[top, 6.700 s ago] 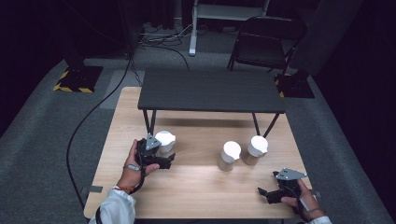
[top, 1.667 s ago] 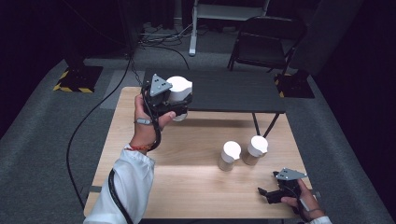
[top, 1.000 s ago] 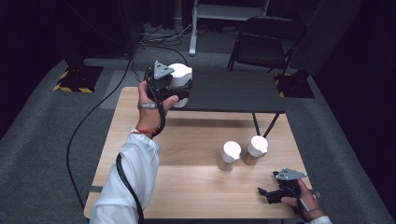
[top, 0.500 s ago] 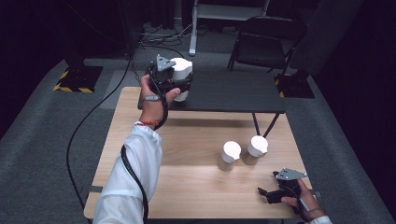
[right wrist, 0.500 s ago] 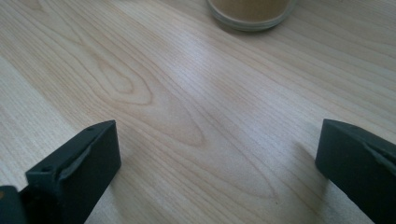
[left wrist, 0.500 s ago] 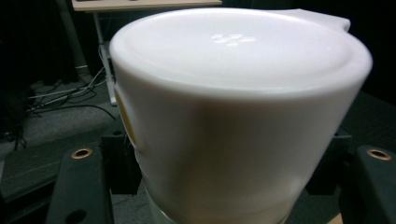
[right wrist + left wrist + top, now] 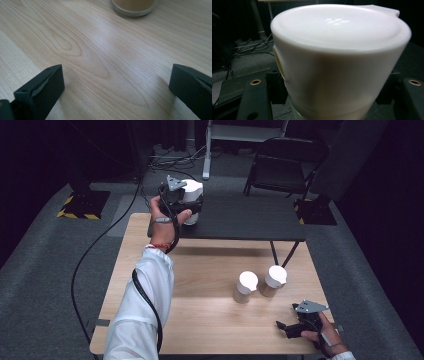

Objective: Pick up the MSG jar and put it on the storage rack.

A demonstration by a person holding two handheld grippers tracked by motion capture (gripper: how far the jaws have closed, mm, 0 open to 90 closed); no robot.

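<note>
Over the dark shelf's point(image 7: 240, 217) left end, white-lidded cup point(image 7: 191, 195) clamped between left hand-held gripper's point(image 7: 184, 206) jaws.

2 lidded paper cups point(image 7: 247, 286) point(image 7: 273, 281) stand just beside each other on the wooden table point(image 7: 200, 285).

Three lidded cups point(image 7: 192, 195) point(image 7: 246, 286) point(image 7: 273, 281), two tables point(image 7: 210, 270) point(image 7: 250, 217), one chair point(image 7: 285, 165)

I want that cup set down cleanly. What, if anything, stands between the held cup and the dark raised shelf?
Nothing visible. The left gripper holds the white-lidded cup over the dark shelf's left end, which looks bare there; the two other cups stand on the wooden table below.
</note>
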